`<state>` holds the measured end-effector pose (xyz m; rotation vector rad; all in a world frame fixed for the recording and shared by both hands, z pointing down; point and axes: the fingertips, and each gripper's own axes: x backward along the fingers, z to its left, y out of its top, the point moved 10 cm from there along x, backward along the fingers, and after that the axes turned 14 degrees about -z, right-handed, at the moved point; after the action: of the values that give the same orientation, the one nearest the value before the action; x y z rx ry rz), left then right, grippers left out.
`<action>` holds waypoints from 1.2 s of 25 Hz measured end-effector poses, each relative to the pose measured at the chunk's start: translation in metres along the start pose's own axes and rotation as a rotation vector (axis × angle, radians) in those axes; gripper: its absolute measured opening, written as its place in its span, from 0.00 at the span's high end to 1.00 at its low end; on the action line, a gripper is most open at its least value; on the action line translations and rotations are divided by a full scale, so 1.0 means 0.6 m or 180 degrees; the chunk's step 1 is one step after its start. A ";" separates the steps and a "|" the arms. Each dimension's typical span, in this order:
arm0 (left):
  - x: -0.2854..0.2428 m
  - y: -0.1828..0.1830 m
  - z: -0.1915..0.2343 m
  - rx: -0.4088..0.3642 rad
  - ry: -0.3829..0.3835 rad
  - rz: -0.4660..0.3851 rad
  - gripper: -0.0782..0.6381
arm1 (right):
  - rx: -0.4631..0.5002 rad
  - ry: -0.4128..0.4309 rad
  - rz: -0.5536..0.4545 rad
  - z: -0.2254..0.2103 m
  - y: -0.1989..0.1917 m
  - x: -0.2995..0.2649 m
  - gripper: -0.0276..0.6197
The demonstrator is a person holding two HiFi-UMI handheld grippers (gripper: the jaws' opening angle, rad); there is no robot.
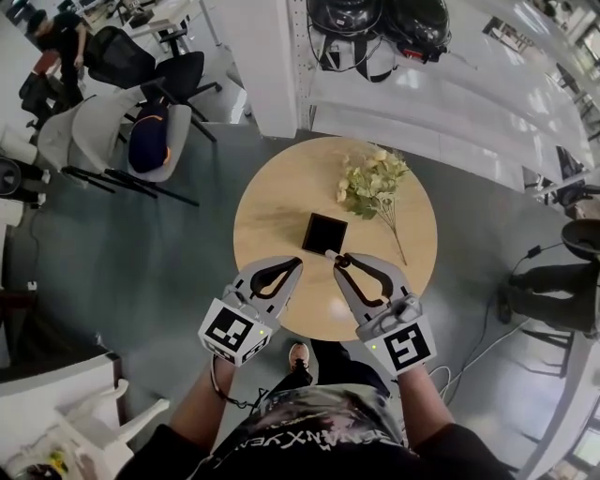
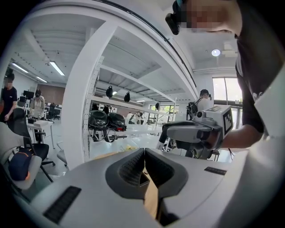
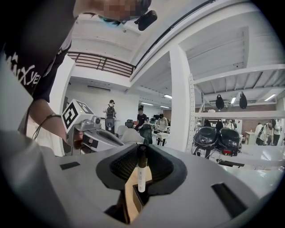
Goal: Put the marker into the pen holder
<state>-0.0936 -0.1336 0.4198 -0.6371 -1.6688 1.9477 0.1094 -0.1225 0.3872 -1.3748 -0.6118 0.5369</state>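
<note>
A black square pen holder (image 1: 324,233) stands in the middle of the round wooden table (image 1: 272,206). Just in front of it, my right gripper (image 1: 339,262) is shut on a white marker (image 1: 332,254) with a black cap. In the right gripper view the marker (image 3: 141,171) stands upright between the pads, its lower end over the holder's open top (image 3: 136,201). My left gripper (image 1: 296,263) hovers beside it at the holder's near left corner, jaws shut and empty. Its tips (image 2: 144,152) meet in the left gripper view, where the right gripper (image 2: 196,132) shows to the right.
A bunch of pale artificial flowers (image 1: 373,183) lies on the table behind and right of the holder. White shelving with black helmets (image 1: 380,23) rises beyond the table. Office chairs (image 1: 141,103) stand at the far left, and cables (image 1: 487,328) run across the floor on the right.
</note>
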 end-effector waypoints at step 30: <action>-0.075 -0.078 0.044 0.0124 0.0123 0.0184 0.86 | 0.0052 0.0234 0.0437 -0.053 -0.137 -0.034 0.85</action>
<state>-0.0725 -0.1764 0.4711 -0.7110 -1.6018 1.9905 0.1159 -0.1693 0.4640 -1.4214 -0.4548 0.5971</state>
